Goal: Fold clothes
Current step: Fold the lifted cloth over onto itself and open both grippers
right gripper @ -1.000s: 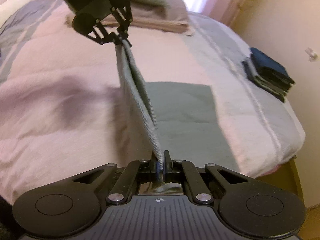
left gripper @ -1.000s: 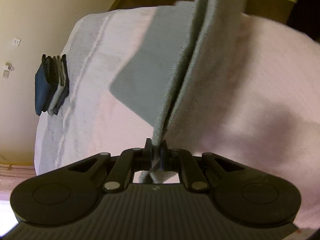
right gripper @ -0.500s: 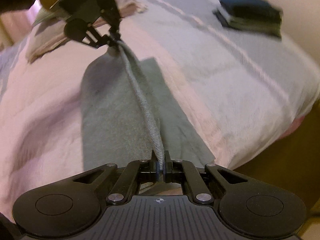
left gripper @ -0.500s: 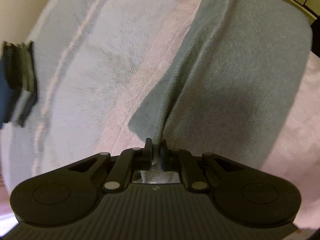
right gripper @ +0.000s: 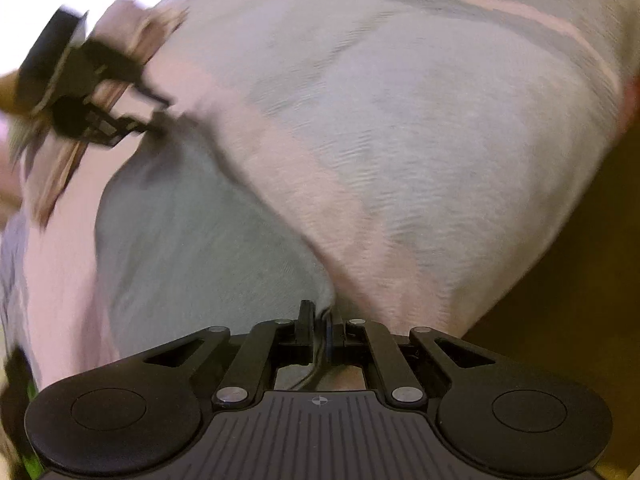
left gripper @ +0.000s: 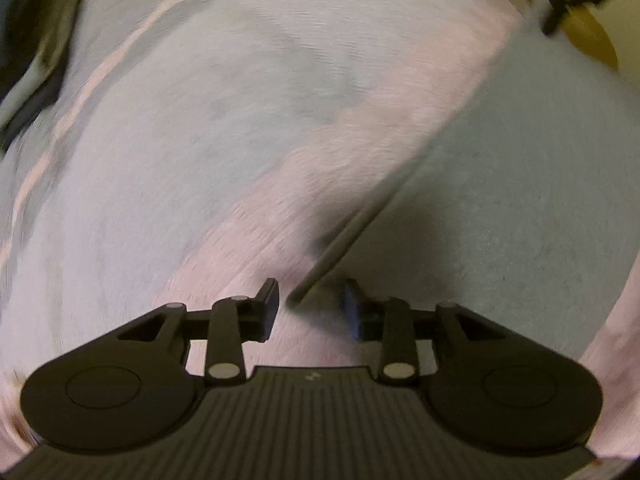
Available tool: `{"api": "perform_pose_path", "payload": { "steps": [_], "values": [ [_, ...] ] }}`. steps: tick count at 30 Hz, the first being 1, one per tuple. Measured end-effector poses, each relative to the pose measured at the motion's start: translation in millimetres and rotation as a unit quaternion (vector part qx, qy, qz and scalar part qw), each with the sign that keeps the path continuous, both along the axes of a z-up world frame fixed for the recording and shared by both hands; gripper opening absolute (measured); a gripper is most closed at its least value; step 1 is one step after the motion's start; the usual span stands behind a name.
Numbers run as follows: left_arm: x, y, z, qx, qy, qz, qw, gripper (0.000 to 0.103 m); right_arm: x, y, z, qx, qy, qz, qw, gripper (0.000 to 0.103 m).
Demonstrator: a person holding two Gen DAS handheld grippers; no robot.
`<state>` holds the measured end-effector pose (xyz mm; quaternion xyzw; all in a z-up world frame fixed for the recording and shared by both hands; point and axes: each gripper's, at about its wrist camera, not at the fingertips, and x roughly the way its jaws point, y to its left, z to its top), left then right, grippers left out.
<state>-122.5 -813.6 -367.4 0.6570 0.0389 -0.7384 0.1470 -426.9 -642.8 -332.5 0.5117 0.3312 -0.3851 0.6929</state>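
A grey cloth (left gripper: 500,208) lies flat on the pink and grey bedspread (left gripper: 200,140), its folded edge running diagonally towards my left gripper (left gripper: 310,308). That gripper hangs open just above the cloth's near corner, holding nothing. In the right wrist view the same cloth (right gripper: 192,240) spreads out to the left, and my right gripper (right gripper: 318,324) is shut on its near corner. The left gripper (right gripper: 116,120) shows blurred at the cloth's far corner. The right gripper (left gripper: 560,4) appears as a dark blur at the top right of the left wrist view.
A stack of dark folded clothes (left gripper: 32,40) sits near the bed's far edge. A pinkish pillow (right gripper: 136,28) lies behind the left gripper. The bed's edge drops to a brown floor (right gripper: 568,280) on the right.
The grey cloth, held up taut between both grippers, has come down and now lies flat on the bed. My left gripper has opened and let go of it. The right stays clamped.
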Motion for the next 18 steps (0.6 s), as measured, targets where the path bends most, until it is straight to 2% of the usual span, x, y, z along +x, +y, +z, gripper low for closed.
{"api": "perform_pose_path", "payload": {
  "steps": [3, 5, 13, 15, 18],
  "values": [
    [16, -4, 12, 0.013, 0.034, 0.077, 0.9963, 0.029, -9, 9, 3, 0.004, -0.006, -0.034, 0.999, 0.000],
    [23, -4, 11, 0.034, 0.062, 0.127, 0.9894, 0.029, -9, 15, 2, 0.002, -0.003, -0.045, 0.999, 0.000],
    [16, -1, -28, 0.019, 0.083, 0.184, 0.9792, 0.028, -2, 15, -16, 0.003, 0.033, -0.058, 0.998, 0.000],
    [16, -1, -31, 0.014, 0.085, 0.189, 0.9782, 0.028, -4, 17, -15, 0.002, 0.033, -0.064, 0.997, 0.000],
    [24, 0, -20, -0.006, 0.086, 0.209, 0.9740, 0.030, -7, 21, -6, 0.002, 0.060, -0.078, 0.995, 0.000]
  ]
}}
